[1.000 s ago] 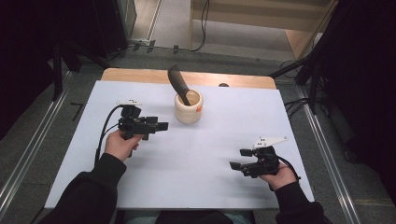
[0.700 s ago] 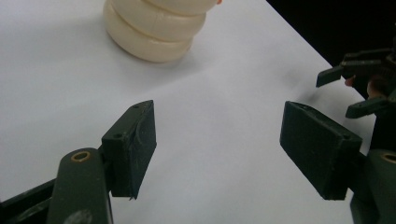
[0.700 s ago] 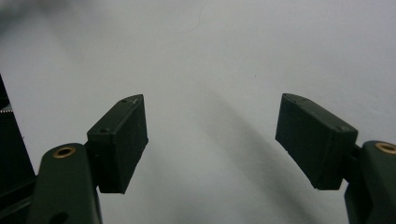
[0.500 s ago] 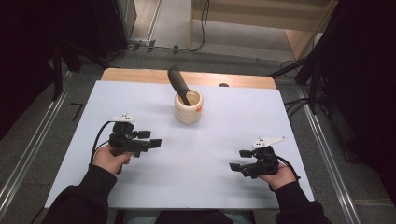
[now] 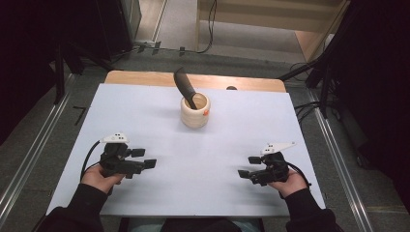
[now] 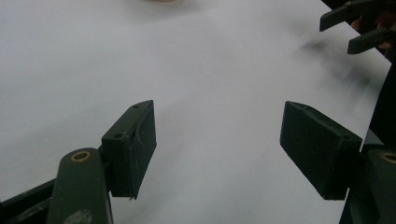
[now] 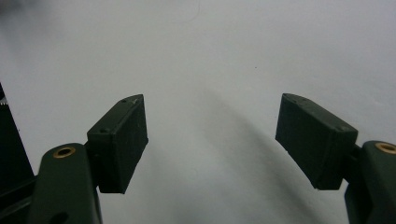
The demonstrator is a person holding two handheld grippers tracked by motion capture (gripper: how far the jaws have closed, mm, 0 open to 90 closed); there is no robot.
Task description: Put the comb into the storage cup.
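A cream mortar (image 5: 195, 110) stands at the far middle of the white table (image 5: 145, 111), with a dark pestle (image 5: 184, 86) leaning out of it to the left. My left gripper (image 5: 144, 158) rests low at the near left, held in a hand, jaws wide apart and empty (image 6: 217, 140). At the near right my right gripper (image 5: 248, 166) is likewise held open with nothing between its jaws (image 7: 210, 140). Both point inward across the table. The right gripper's jaw tips (image 6: 355, 28) appear at the top right of the left gripper view.
A wooden strip (image 5: 145, 77) runs along the table's far edge. Metal rails (image 5: 29, 159) flank the table on both sides, and cables (image 5: 309, 106) lie on the floor at the right. Dark equipment stands around the table.
My left gripper has drawn back from beside the mortar toward the near left edge of the table. The right gripper has stayed in place.
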